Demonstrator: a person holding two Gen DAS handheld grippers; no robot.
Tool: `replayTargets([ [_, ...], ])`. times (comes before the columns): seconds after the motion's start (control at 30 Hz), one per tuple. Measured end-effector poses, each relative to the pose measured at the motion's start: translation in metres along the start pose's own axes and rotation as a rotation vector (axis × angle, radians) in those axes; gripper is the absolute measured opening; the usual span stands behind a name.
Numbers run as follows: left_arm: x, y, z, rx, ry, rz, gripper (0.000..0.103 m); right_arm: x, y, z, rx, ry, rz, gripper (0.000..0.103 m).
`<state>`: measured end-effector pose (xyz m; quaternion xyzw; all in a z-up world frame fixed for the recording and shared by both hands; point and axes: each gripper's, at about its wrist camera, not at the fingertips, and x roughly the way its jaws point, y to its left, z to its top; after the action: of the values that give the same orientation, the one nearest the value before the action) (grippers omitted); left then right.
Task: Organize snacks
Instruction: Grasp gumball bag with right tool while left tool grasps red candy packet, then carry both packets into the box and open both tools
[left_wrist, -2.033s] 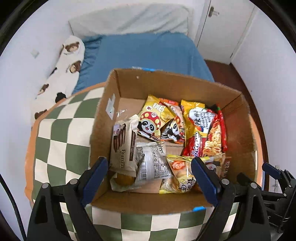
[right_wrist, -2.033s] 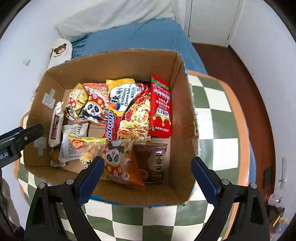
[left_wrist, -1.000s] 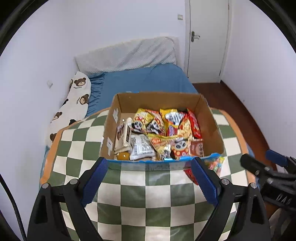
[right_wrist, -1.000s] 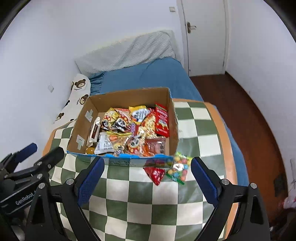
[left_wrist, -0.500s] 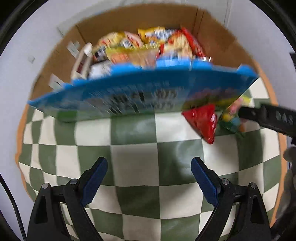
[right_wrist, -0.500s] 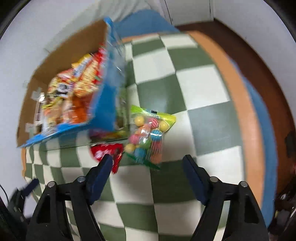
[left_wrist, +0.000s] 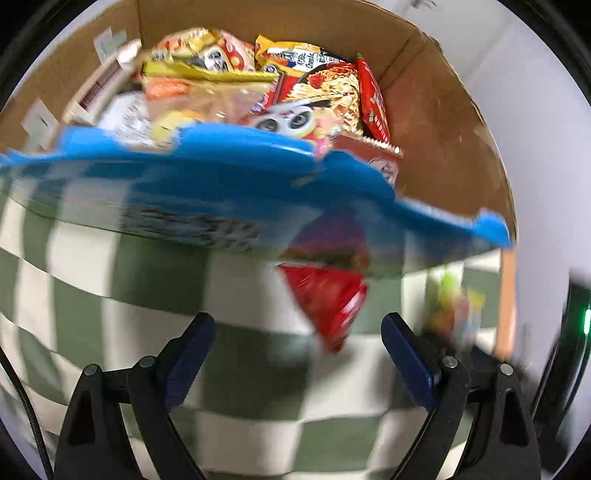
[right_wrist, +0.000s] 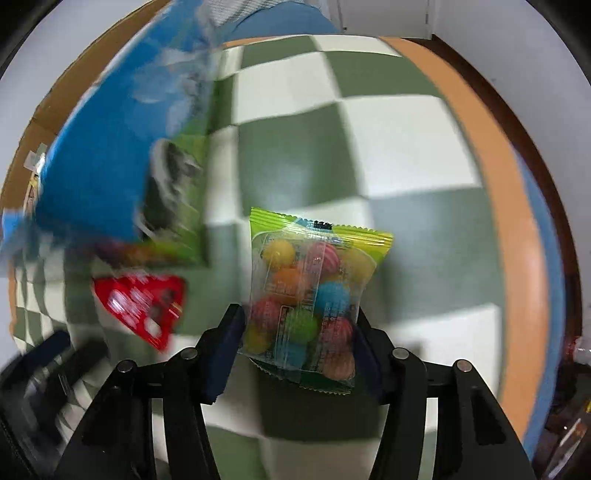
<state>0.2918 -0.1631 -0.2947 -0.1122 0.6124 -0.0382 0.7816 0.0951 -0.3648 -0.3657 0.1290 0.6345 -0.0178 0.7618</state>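
Gripping one clear candy bag with a green top edge, the right gripper is pinching its lower part between both fingers over the checkered table. About a dozen coloured balls are showing inside, though blur makes the count uncertain. One red packet is lying beside one cardboard box of snacks. The left gripper is hanging spread and empty.

The left gripper hangs low with its jaws spread wide and nothing between them. The right gripper has its jaws narrowed, both blue pads pressing a packet's sides.
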Motion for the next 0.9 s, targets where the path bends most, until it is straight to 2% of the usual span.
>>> replayTargets([
  [0.1,0.02,-0.003,0.003,-0.091,0.001,-0.055,0.092,-0.003,-0.022,-0.014,0.031,0.012,-0.03,0.059],
  [0.17,0.024,-0.005,0.004,-0.101,-0.023,-0.058,0.087,-0.004,-0.032,-0.022,0.051,0.015,-0.047,0.059],
  [0.23,0.029,-0.007,0.001,-0.09,-0.027,-0.064,0.066,-0.004,-0.036,-0.026,0.059,0.018,-0.055,0.059],
  [0.27,0.029,-0.009,-0.002,-0.07,-0.029,-0.054,0.045,-0.003,-0.037,-0.028,0.061,0.02,-0.059,0.059],
  [0.3,0.029,-0.01,-0.004,-0.048,-0.024,-0.055,0.042,-0.002,-0.037,-0.027,0.06,0.022,-0.061,0.059],
  [0.43,0.021,-0.001,-0.015,0.024,-0.004,-0.054,0.041,0.0,-0.031,-0.035,0.032,0.032,-0.064,0.059],
  [0.53,0.012,0.016,-0.031,0.057,0.043,-0.069,0.041,0.003,-0.015,-0.04,-0.003,0.044,-0.064,0.059],
  [0.7,0.003,0.056,-0.066,0.099,0.175,-0.075,0.041,0.007,-0.002,-0.064,-0.063,0.086,-0.033,0.059],
  [0.9,0.0,0.104,-0.111,0.088,0.313,-0.058,0.041,0.009,0.024,-0.117,-0.137,0.167,0.023,0.059],
])
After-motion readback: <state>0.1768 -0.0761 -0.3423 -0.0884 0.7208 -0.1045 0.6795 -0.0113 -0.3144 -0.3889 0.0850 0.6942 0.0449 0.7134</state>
